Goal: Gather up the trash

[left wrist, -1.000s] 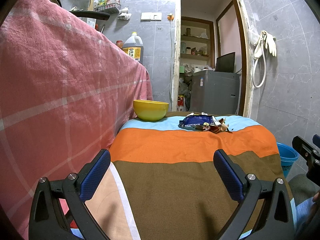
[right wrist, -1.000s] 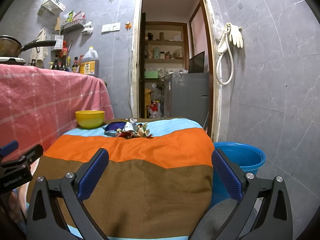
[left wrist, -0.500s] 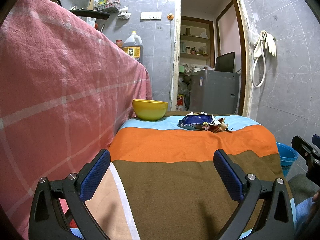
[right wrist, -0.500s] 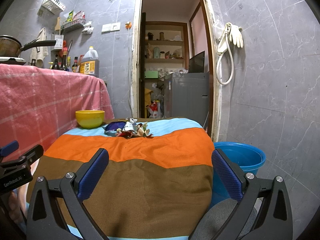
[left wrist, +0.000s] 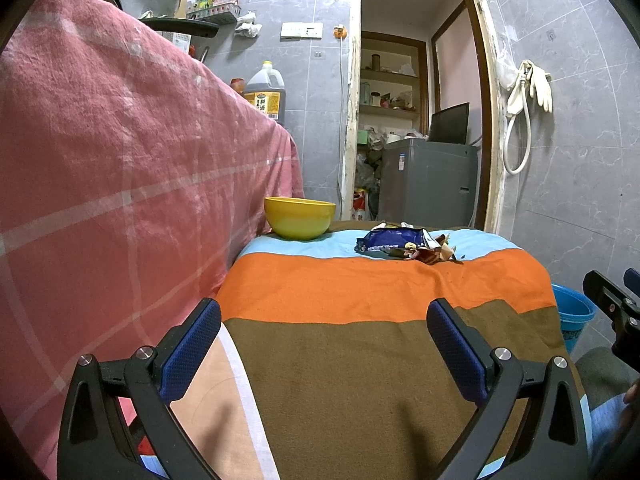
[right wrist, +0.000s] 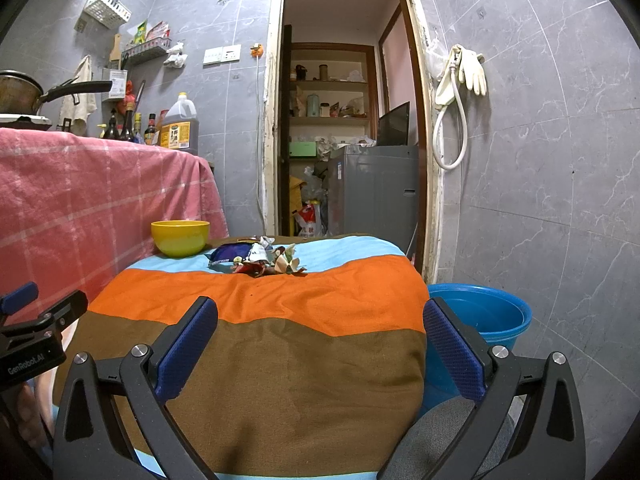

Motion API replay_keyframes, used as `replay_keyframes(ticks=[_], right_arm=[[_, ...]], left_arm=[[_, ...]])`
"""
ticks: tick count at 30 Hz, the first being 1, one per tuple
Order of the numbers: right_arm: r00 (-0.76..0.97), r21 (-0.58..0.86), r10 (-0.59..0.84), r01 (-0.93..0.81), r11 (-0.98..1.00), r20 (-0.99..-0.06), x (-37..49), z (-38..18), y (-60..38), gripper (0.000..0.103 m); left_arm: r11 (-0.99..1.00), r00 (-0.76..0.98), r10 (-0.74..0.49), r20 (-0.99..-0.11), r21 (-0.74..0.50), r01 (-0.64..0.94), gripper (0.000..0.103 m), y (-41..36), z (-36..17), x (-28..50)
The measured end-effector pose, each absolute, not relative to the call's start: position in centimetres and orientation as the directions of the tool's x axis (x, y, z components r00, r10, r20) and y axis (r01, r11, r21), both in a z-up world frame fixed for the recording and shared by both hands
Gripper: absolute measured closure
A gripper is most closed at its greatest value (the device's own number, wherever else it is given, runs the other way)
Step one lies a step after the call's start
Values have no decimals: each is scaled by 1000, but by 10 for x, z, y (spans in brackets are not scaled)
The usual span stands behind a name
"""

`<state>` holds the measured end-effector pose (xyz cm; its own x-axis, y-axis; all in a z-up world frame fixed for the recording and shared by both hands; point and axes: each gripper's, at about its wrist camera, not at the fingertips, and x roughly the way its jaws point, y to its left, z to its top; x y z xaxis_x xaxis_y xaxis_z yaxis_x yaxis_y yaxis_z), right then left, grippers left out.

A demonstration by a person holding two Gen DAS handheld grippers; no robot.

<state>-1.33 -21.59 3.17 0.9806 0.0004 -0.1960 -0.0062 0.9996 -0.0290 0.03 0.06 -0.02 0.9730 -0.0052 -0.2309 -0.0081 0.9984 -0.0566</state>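
Observation:
A small heap of trash lies at the far end of the striped cloth: a blue snack wrapper (left wrist: 390, 241) (right wrist: 232, 253) with crumpled brown and white scraps (left wrist: 434, 251) (right wrist: 280, 265) beside it. A yellow bowl (left wrist: 300, 222) (right wrist: 180, 237) stands left of the heap. A blue bucket (right wrist: 484, 316) (left wrist: 572, 314) sits on the floor at the table's right side. My left gripper (left wrist: 324, 336) and my right gripper (right wrist: 320, 336) both hover open over the near brown stripe, far from the trash, with nothing between their fingers.
A pink checked cloth (left wrist: 120, 168) covers a higher counter on the left, with a pan and bottles on top. An open doorway (right wrist: 344, 128) with a grey machine and shelves lies behind the table. A grey tiled wall (right wrist: 540, 160) closes the right side.

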Motion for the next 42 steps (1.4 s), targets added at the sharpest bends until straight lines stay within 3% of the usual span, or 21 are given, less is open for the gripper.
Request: replay_keyframes(ticks=[42], right_arm=[[979, -28, 2, -8, 1000, -205, -9, 30, -217, 0]], left_arm=[[998, 972, -4, -237, -60, -11, 2, 2, -1, 0]])
